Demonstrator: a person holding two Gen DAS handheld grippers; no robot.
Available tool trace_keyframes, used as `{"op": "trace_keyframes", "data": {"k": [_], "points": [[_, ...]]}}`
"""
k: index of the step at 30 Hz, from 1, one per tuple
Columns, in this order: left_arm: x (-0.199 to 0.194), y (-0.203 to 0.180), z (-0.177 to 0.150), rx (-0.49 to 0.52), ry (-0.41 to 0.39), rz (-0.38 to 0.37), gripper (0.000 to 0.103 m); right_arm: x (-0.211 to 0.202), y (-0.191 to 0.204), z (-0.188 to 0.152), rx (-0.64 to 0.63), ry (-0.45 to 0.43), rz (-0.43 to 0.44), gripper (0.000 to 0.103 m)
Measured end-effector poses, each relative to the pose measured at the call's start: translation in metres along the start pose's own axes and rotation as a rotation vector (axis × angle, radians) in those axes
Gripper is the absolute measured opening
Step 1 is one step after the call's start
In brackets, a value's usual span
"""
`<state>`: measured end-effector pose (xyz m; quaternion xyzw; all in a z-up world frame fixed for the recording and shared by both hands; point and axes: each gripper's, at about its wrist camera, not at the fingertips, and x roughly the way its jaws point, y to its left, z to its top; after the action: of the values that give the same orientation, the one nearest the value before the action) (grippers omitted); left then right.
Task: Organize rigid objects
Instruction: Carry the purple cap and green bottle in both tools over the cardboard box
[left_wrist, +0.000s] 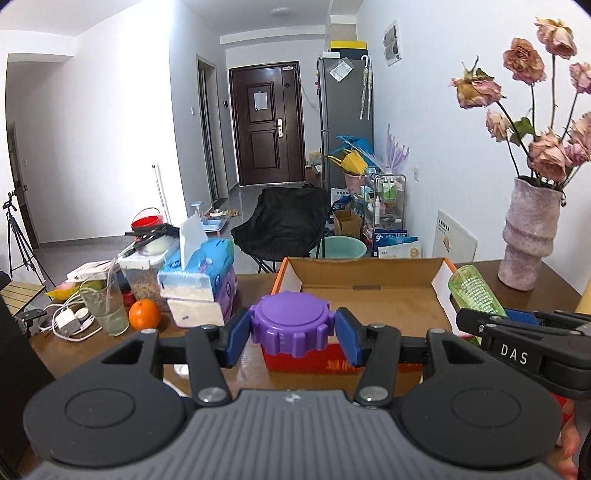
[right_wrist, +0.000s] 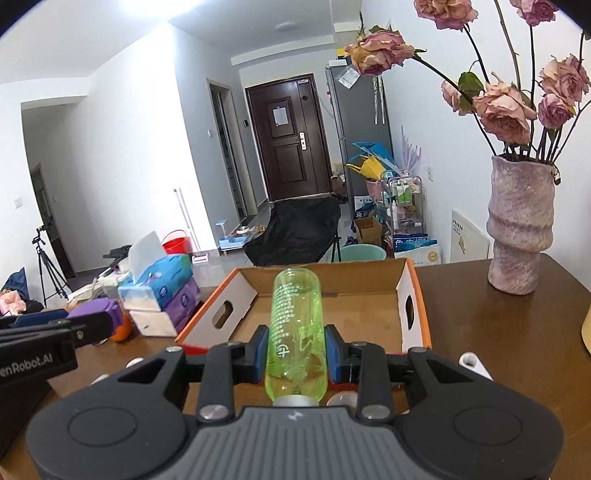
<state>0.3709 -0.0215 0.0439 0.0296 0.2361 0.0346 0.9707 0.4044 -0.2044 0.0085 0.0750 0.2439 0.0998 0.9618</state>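
Gripped in the left claw (left_wrist: 292, 334), a purple ridged lid (left_wrist: 290, 322) hangs at the near rim of the open cardboard box (left_wrist: 369, 291) on the counter (right_wrist: 480, 317). Right claw (right_wrist: 295, 354) clamps a green bottle (right_wrist: 295, 328), pointing over that box.

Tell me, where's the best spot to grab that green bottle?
Around its middle, as the right gripper does: blue pads on either side of the green bottle, coming from its silver cap end. The straight round body there probably gives the steadiest hold.
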Motion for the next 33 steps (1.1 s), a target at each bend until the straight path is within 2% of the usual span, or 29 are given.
{"op": "trace_keyframes", "data": {"k": [12,17,21,33], "points": [[0.062,-0.008,0.038,-0.013,-0.007,-0.032,0.052,0.052,-0.009,0.04,-0.016,-0.004,-0.033,0.03],[0.085,-0.011,0.044,-0.013,-0.003,-0.015,0.052,0.074,-0.012,0.052,-0.017,-0.002,-0.043,0.03],[0.105,-0.014,0.048,-0.013,0.019,0.012,0.052,0.089,-0.014,0.057,-0.027,-0.013,-0.044,0.03],[0.182,-0.01,0.052,-0.072,0.127,0.039,0.052,0.134,-0.015,0.057,-0.031,0.037,-0.053,0.03]]}}
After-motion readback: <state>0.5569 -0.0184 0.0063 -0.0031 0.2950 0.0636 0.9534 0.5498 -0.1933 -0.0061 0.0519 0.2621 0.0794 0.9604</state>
